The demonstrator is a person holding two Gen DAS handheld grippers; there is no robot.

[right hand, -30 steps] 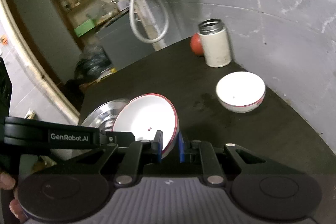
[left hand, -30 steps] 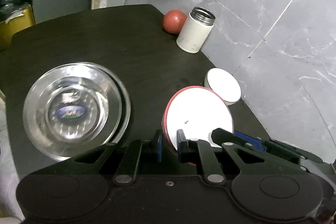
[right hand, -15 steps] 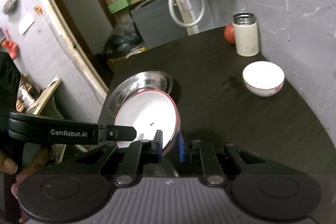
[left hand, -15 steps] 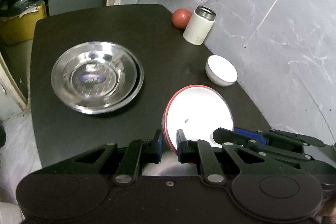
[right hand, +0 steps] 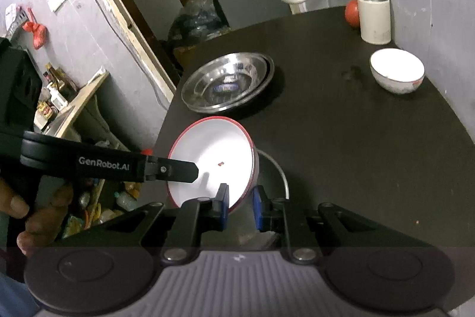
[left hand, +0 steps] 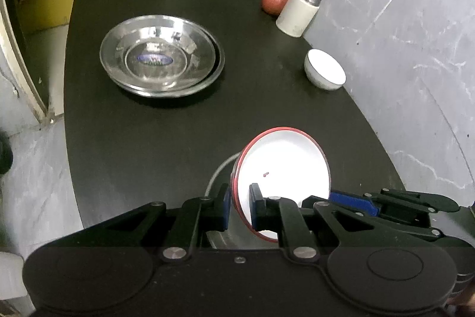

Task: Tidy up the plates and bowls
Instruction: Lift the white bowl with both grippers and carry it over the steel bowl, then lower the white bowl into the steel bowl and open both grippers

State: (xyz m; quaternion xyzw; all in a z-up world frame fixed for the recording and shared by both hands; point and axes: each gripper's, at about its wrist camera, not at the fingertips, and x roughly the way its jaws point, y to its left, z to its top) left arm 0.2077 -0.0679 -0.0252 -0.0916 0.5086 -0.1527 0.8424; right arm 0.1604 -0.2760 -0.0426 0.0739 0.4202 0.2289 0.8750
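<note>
A white bowl with a red rim [left hand: 285,162] [right hand: 213,153] hangs tilted above the near end of the black table [left hand: 148,138]. My left gripper [left hand: 240,207] is shut on its rim from the left. From the other side my right gripper [right hand: 240,208] is shut on the rim as well. Under the bowl curves the rim of a steel plate [left hand: 218,171] [right hand: 280,171], mostly hidden. Stacked steel plates [left hand: 160,64] [right hand: 228,85] lie at the far left. A small white bowl [left hand: 325,69] [right hand: 396,70] stands at the right edge.
A white flask with a steel mouth [left hand: 298,11] [right hand: 374,17] and a red ball [left hand: 274,1] [right hand: 351,9] stand at the far right corner, by the grey wall. A person's hand [right hand: 35,213] holds the left gripper. Shelves and clutter lie beyond the table's left edge.
Both grippers have drawn back toward the near end of the table with the red-rimmed bowl. The stacked steel plates now lie farther off, and a steel plate's rim shows beneath the bowl.
</note>
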